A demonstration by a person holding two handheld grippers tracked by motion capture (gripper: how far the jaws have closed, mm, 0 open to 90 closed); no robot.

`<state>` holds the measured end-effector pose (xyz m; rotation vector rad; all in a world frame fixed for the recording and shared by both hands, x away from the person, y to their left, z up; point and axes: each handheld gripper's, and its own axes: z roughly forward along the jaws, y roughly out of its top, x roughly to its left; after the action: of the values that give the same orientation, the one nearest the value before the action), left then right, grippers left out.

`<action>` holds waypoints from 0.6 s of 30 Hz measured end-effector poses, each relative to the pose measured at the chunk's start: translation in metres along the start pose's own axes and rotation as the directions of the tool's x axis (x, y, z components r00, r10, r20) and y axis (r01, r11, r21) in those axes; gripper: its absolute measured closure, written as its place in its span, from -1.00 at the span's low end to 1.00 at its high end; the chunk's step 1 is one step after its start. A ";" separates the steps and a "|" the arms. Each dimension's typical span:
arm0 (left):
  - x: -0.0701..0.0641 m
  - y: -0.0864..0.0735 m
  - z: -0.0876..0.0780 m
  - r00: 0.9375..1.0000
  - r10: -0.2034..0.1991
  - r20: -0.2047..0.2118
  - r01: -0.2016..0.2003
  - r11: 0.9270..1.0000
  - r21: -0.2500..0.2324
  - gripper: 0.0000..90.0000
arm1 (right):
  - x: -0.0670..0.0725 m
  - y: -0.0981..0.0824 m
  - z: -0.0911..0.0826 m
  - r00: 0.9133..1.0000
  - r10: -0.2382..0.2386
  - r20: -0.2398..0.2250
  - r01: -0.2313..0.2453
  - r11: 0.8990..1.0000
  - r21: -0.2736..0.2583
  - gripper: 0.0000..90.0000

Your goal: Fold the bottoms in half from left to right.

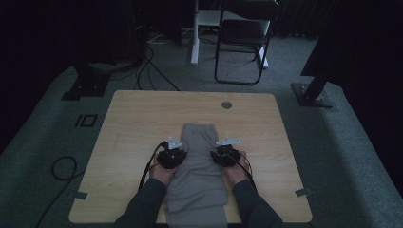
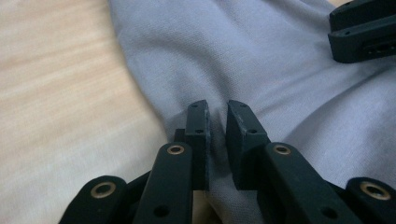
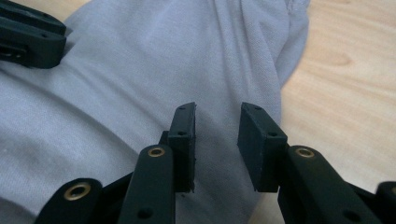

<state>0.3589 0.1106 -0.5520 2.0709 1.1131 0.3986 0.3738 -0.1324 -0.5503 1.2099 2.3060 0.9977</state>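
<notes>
Pinching a fold of the grey cloth (image 2: 261,60) mid-frame, left gripper (image 2: 217,122) fingers nearly closed (right gripper (image 3: 216,122) fingers gape wider).

The cloth (image 1: 197,171) lies lower centre on the table (image 1: 133,123). My left gripper (image 1: 175,153) sits on its left edge, my right gripper (image 1: 222,153) on its right edge. A chair (image 1: 242,33) stands at top centre.

Folded grey garment (image 1: 197,175), lengthwise at table's near-centre edge
</notes>
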 end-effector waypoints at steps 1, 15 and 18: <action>-0.001 -0.002 -0.002 1.000 0.001 0.003 -0.001 1.000 -0.003 0.76 | 0.002 -0.002 -0.002 1.000 -0.002 -0.002 0.002 1.000 -0.002 0.49; -0.011 -0.015 -0.013 1.000 0.020 0.018 -0.020 1.000 -0.013 0.75 | 0.012 -0.016 -0.013 1.000 -0.014 -0.008 0.014 1.000 -0.020 0.50; -0.013 -0.016 -0.014 1.000 0.027 0.011 -0.027 1.000 -0.015 0.75 | 0.012 -0.016 -0.013 1.000 -0.014 -0.007 0.014 1.000 -0.019 0.49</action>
<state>0.3344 0.1123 -0.5537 2.0750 1.0736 0.4071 0.3500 -0.1339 -0.5525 1.1833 2.3020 1.0184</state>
